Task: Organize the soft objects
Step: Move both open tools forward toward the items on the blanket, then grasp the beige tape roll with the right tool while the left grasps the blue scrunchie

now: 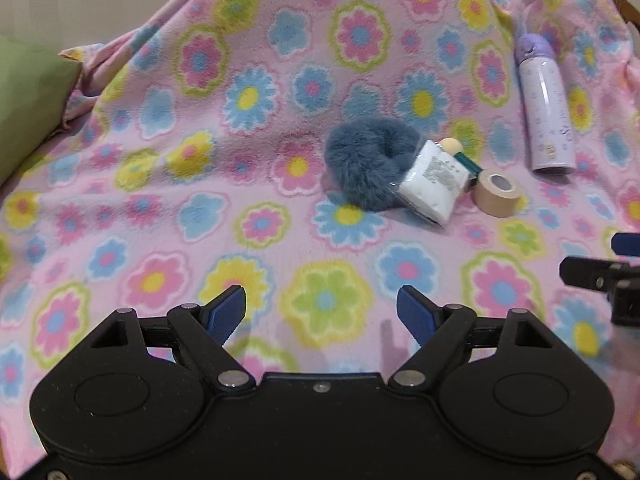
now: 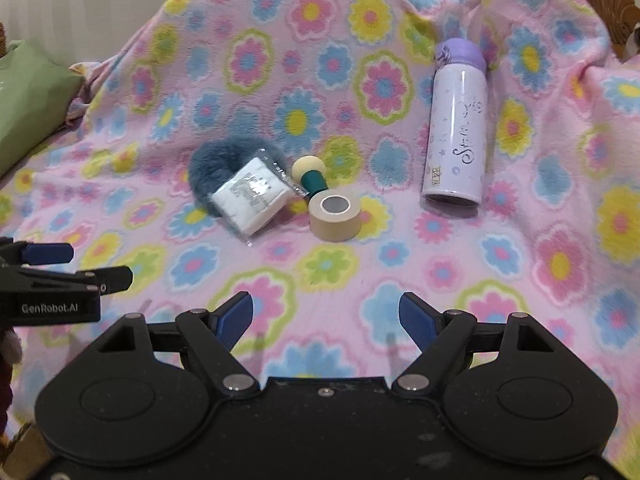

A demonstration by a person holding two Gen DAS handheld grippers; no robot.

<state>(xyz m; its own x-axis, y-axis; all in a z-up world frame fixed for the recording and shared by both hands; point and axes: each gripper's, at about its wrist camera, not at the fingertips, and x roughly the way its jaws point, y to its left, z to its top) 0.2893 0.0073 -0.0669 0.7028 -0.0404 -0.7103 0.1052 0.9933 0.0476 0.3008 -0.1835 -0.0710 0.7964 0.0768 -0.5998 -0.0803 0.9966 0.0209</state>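
A fluffy blue scrunchie (image 1: 366, 156) (image 2: 208, 168) lies on the pink flowered blanket (image 1: 240, 128) (image 2: 360, 272). A clear packet of white pads (image 1: 434, 186) (image 2: 252, 198) leans on its right side. Behind the packet lies a small makeup sponge with a cream head and green handle (image 1: 460, 152) (image 2: 310, 174). A beige tape roll (image 1: 498, 192) (image 2: 336, 218) stands just right of it. My left gripper (image 1: 322, 312) hovers open and empty, short of the scrunchie. My right gripper (image 2: 326, 316) is also open and empty, short of the tape roll.
A lilac bottle with a purple cap (image 1: 544, 108) (image 2: 458, 124) lies on the blanket to the right. A green cushion (image 1: 28, 100) (image 2: 28, 108) sits at the left edge. A wicker chair back (image 2: 612, 4) shows at the top right.
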